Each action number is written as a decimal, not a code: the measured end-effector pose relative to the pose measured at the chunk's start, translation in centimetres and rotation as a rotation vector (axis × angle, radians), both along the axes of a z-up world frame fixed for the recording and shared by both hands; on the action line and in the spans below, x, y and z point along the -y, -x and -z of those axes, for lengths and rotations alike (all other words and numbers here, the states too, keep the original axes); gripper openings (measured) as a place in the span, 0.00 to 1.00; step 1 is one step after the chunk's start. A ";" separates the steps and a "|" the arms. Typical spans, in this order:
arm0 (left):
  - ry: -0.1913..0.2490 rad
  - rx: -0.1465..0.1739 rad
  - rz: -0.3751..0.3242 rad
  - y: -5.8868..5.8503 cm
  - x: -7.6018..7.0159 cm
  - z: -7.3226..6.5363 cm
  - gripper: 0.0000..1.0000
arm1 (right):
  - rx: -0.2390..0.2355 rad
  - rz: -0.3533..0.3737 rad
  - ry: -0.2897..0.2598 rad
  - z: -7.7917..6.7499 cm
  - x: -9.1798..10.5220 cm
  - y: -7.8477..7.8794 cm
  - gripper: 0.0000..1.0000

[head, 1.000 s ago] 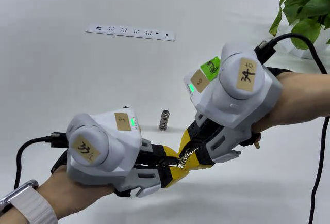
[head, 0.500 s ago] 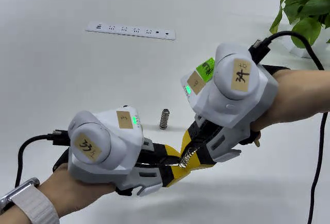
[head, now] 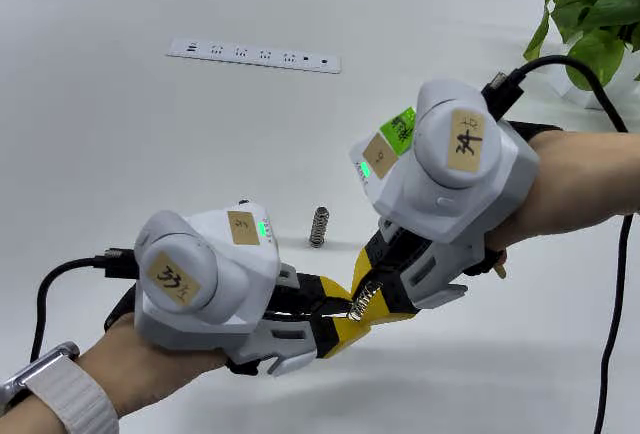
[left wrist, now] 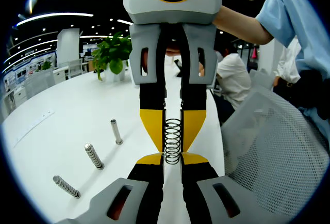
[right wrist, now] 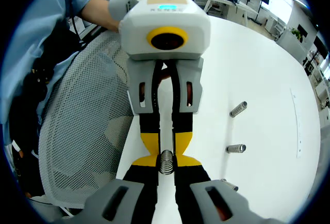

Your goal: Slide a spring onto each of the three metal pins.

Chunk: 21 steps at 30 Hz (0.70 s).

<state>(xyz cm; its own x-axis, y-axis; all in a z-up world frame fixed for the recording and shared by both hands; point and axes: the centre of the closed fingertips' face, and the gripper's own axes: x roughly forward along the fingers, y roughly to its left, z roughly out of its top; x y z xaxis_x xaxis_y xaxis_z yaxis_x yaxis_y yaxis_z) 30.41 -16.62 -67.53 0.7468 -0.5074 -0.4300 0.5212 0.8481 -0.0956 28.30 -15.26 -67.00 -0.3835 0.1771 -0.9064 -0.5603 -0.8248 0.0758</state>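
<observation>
Tabletop [head: 120,154] white: power strip [head: 253,57] far, plant [head: 595,14] maybe potted; spring [head: 362,301] held above.

Spring [left wrist: 172,141] between the jaw tips: bare coiled metal, glinting. Left gripper [head: 338,330] and right gripper [head: 368,301] shells smooth pale plastic, with paper labels [head: 467,141]. Table [head: 150,154] beneath them smooth, matt.

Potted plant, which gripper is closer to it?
Right. In the head view the right gripper sits below-left of the potted plant; the left gripper lies farther that way. Both pinch one spring.
</observation>
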 end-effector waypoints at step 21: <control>-0.029 -0.013 -0.191 1.6 -5.2 0.6 0.58 | 0.017 0.017 -0.015 0.0 -0.4 -1.2 0.12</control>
